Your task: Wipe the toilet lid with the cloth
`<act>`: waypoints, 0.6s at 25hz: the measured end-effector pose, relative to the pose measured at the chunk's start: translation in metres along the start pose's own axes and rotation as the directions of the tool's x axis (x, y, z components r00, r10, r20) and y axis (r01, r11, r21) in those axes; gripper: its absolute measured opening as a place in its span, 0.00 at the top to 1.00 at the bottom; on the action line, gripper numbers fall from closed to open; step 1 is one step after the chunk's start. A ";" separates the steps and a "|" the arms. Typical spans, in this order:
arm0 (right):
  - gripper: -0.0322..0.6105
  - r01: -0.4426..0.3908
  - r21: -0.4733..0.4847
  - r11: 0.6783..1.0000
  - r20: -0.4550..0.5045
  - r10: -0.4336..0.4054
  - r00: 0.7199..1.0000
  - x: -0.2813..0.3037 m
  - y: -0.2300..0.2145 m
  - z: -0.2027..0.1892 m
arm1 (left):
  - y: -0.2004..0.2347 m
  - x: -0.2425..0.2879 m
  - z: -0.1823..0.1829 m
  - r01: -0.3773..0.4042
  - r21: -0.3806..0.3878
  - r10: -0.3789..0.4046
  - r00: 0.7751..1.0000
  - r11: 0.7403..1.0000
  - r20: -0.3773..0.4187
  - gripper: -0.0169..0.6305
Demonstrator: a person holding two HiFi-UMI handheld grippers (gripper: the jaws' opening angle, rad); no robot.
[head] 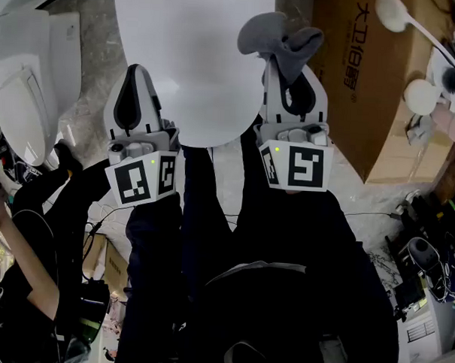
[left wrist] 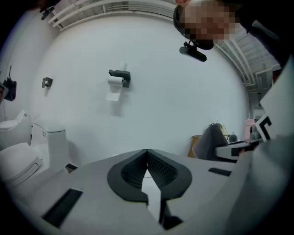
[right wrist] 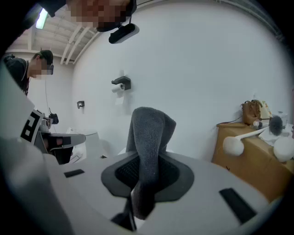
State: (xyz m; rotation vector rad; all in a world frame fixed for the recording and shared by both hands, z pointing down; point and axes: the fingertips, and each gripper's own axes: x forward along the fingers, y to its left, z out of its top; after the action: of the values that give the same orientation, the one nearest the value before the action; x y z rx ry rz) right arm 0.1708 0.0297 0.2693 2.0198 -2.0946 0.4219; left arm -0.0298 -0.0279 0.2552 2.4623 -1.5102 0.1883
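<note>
The white toilet lid [head: 188, 55] fills the top middle of the head view. My right gripper [head: 291, 71] hangs over its right edge, shut on a grey cloth [head: 283, 38] that bunches up above the jaws. In the right gripper view the cloth [right wrist: 149, 133] stands upright between the closed jaws of the right gripper [right wrist: 146, 165]. My left gripper [head: 134, 79] hovers at the lid's left edge, shut with nothing in it. In the left gripper view its jaws [left wrist: 147, 153] meet and hold nothing, and the lid is out of sight there.
A second white toilet [head: 24, 108] stands at the left, with another person's arm [head: 25, 258] below it. A cardboard box [head: 360, 77] and white round-headed brushes [head: 393, 13] are at the right. A toilet-paper holder [left wrist: 119, 78] hangs on the wall.
</note>
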 end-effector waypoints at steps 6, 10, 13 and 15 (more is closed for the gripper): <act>0.84 -0.001 -0.003 1.000 -0.006 0.001 1.000 -0.001 0.002 0.000 | -0.001 -0.001 0.000 0.002 -0.001 -0.002 1.000 1.000 -0.005 0.95; 0.84 -0.003 -0.025 1.000 -0.001 0.003 1.000 -0.001 0.004 0.002 | -0.001 0.000 0.000 0.003 -0.002 -0.003 1.000 1.000 -0.006 0.95; 0.84 0.000 -0.013 1.000 -0.002 0.000 1.000 0.000 0.003 0.001 | -0.001 0.000 -0.001 0.004 -0.003 -0.004 1.000 1.000 -0.007 0.95; 0.84 0.004 -0.010 1.000 -0.003 -0.004 1.000 -0.001 0.001 0.001 | -0.002 0.000 -0.001 0.005 -0.003 -0.005 1.000 1.000 -0.006 0.95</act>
State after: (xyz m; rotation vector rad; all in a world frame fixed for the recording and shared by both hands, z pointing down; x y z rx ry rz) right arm 0.1698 0.0299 0.2682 2.0165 -2.0865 0.4119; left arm -0.0282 -0.0270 0.2556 2.4609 -1.5006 0.1926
